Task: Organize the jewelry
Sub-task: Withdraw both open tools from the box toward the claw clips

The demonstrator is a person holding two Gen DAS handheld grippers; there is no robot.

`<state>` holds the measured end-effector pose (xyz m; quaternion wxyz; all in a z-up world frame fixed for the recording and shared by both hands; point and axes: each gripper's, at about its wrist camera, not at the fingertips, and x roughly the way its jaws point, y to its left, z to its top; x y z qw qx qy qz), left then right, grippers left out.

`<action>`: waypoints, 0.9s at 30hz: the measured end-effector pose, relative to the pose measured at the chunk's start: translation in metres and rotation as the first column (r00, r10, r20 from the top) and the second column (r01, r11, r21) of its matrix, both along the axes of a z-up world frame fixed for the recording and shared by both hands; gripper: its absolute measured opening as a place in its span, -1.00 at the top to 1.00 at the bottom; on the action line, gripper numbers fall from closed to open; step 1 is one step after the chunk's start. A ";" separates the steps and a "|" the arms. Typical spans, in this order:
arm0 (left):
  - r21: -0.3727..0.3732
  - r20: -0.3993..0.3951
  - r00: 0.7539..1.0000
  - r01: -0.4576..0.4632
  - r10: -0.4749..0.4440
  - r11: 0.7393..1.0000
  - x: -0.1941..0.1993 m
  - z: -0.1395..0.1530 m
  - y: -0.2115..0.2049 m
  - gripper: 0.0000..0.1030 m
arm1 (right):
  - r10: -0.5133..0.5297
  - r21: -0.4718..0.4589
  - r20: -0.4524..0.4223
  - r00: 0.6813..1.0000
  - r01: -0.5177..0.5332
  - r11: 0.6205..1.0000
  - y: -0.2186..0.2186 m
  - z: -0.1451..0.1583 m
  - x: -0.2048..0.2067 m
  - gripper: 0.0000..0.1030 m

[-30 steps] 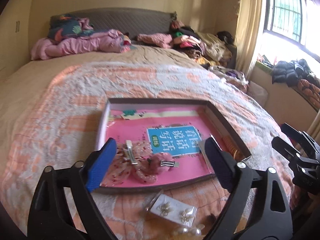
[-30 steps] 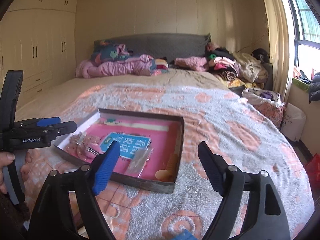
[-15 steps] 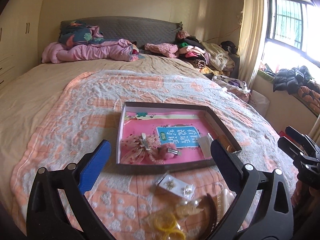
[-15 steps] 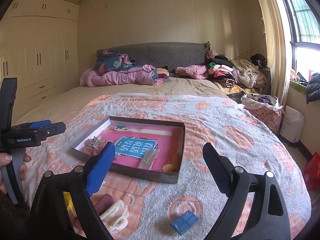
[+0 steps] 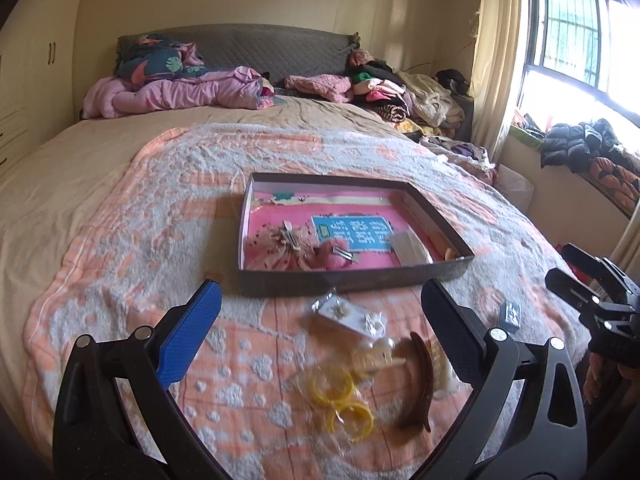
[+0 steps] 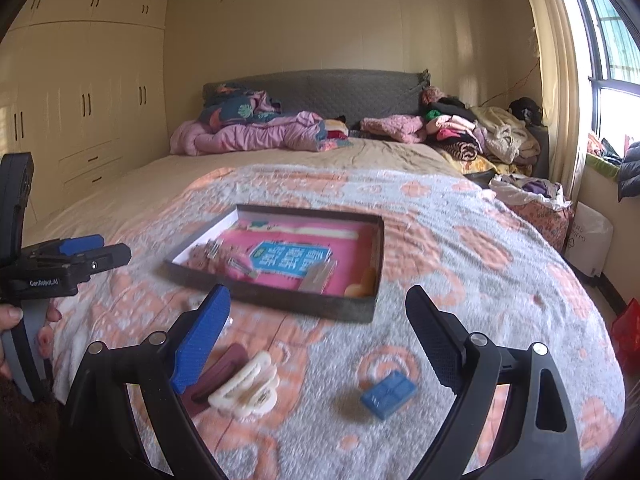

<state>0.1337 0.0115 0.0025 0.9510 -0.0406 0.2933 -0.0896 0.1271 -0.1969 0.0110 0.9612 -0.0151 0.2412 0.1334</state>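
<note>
A shallow dark box (image 5: 356, 278) with a pink lining lies on the blanket; it also shows in the right wrist view (image 6: 304, 304). Pink hair bows with metal clips (image 5: 296, 250) lie in it. In front of it lie an earring card (image 5: 348, 314), yellow rings in a clear bag (image 5: 340, 400), a brown hair claw (image 5: 418, 384), a cream claw clip (image 6: 246, 390), a maroon clip (image 6: 218, 372) and a small blue box (image 6: 388, 394). My left gripper (image 5: 320, 332) is open and empty above these loose items. My right gripper (image 6: 318, 338) is open and empty, short of the box.
The peach and white blanket (image 5: 140, 240) covers the bed. Pink bedding (image 5: 180, 94) and piled clothes (image 5: 400, 92) lie at the headboard. Wardrobes (image 6: 80, 100) stand on the left. A window and curtain (image 5: 500, 60) are on the right.
Both grippers have pulled back from the box toward the bed's near edge and risen. More loose items now show in front of the box. Both stay open and empty.
</note>
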 end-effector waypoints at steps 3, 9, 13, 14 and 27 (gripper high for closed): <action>-0.001 -0.006 1.000 0.007 -0.007 1.000 -0.007 -0.006 -0.001 -0.78 | -0.001 0.007 -0.026 1.000 0.001 1.000 0.000 -0.010 -0.006 -0.68; 0.034 -0.042 0.998 0.041 -0.040 0.999 -0.016 -0.022 -0.010 -0.78 | 0.005 0.000 -0.098 0.995 -0.005 1.000 0.002 -0.034 -0.018 -0.68; 0.055 -0.069 0.996 0.066 -0.062 0.996 -0.019 -0.034 -0.014 -0.78 | 0.014 -0.017 -0.126 0.992 -0.016 1.000 0.010 -0.048 -0.020 -0.68; 0.057 -0.075 0.995 0.070 -0.065 0.996 -0.019 -0.037 -0.014 -0.78 | 0.019 -0.021 -0.129 0.991 -0.022 1.000 0.011 -0.051 -0.019 -0.68; 0.121 -0.127 0.983 0.147 -0.132 0.982 -0.007 -0.063 -0.026 -0.63 | 0.053 0.011 -0.242 0.969 -0.052 0.999 0.031 -0.079 0.007 -0.68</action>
